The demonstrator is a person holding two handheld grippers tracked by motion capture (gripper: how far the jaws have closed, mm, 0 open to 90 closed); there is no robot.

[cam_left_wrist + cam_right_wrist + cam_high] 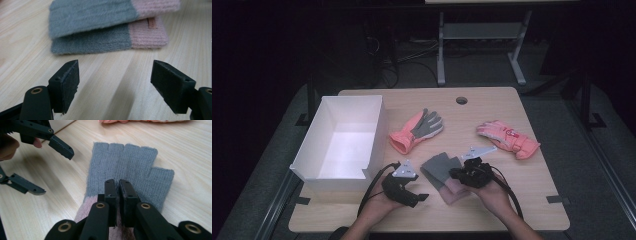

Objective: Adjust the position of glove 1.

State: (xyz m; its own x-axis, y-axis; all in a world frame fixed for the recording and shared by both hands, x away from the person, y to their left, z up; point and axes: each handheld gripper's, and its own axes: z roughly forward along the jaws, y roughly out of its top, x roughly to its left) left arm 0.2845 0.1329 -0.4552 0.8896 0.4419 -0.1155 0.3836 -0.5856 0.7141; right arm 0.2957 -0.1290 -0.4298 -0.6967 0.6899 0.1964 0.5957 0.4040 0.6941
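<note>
Two grey and pink knit fingerless gloves lie stacked near the table's front edge, the upper one (95, 15) over the lower one (100, 41). My right gripper (118, 185) is shut on the upper knit glove (135, 162), pinching it where grey meets pink. In the high view it (457, 174) sits on the stack's right side (439, 167). My left gripper (115, 85) stands open just left of the stack with bare wood between its jaws. It (418, 199) is low over the table, and its two jaws (56, 173) show spread apart.
An open white box (377, 135) stands at the left. A pink glove with a grey palm (417, 130) lies mid-table and a pink padded glove (507, 137) at the right. A cable hole (461, 100) is at the back.
</note>
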